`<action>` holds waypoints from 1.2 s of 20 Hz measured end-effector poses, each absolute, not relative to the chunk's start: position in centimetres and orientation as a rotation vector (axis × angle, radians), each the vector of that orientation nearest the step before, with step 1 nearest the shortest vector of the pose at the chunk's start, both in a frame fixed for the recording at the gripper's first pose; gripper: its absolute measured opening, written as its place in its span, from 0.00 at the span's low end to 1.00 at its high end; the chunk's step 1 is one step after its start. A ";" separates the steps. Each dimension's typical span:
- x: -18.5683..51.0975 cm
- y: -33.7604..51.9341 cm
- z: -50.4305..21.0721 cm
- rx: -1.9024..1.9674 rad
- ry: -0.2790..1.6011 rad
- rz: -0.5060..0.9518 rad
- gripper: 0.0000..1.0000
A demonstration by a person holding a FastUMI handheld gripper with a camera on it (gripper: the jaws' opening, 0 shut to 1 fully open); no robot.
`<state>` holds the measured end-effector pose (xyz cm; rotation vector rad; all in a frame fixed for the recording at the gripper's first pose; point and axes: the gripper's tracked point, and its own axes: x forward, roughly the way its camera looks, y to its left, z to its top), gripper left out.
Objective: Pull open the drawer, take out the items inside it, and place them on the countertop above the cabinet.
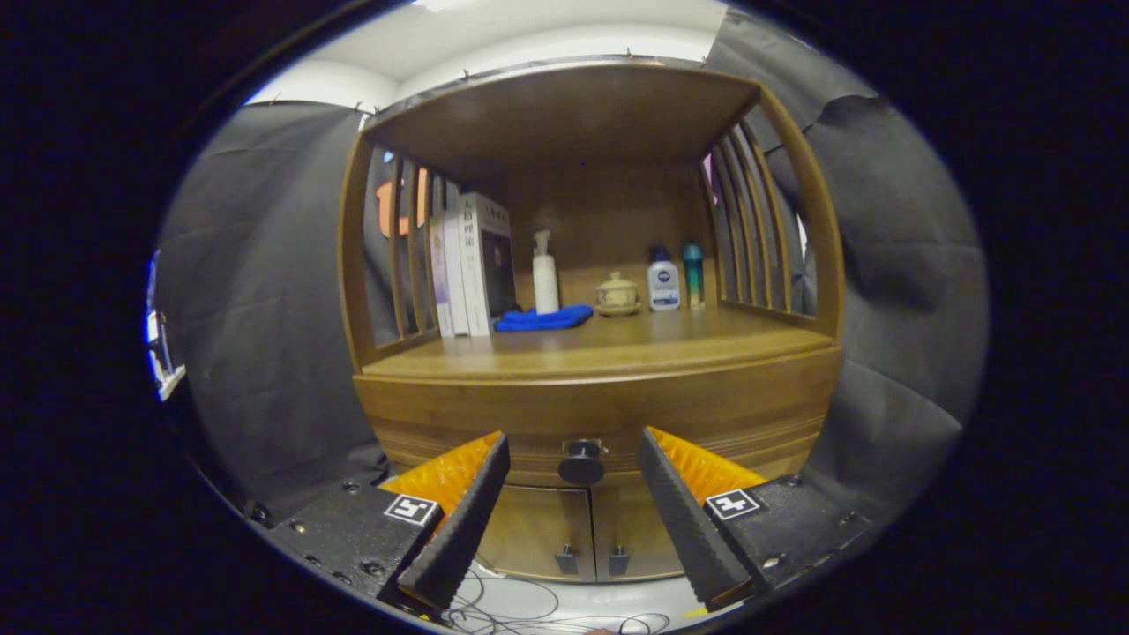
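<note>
So the drawer (600, 423) is shut right now, sitting as the wide wooden band under the countertop (600, 353) and above the two little cabinet doors (582, 529). Its round black knob (582, 461) is dead centre on the front, and that's the bit that matters: it sits straight ahead of the gripper (573, 503), lined up in the gap between the two fingers and a bit beyond their tips. Nothing is touching it yet. The fingers are spread wide, holding nothing, with the knob easily fitting between them.

My read is the next move is just pushing straight forward until the pads flank the knob, closing, then pulling back along the same line. The knob is small and round, so I'd guess a slightly off-centre pinch could slip.

Up on the countertop there's already stuff along the back: some books (472, 265) standing on the left, a blue cloth (542, 318), a white pump bottle (545, 275), a small lidded cup (616, 292), and two more bottles (675, 278) to the right. The front strip of the countertop looks free for setting things down.
</note>
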<state>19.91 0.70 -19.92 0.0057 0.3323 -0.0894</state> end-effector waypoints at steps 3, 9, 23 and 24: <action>22.4 -0.4 -22.2 -0.013 0.355 -0.118 0.93; 25.1 -1.4 -24.7 0.011 0.391 -0.133 0.75; 25.7 -1.7 -25.8 0.010 0.426 -0.211 0.36; 25.5 -1.5 -25.8 0.011 0.426 -0.209 0.36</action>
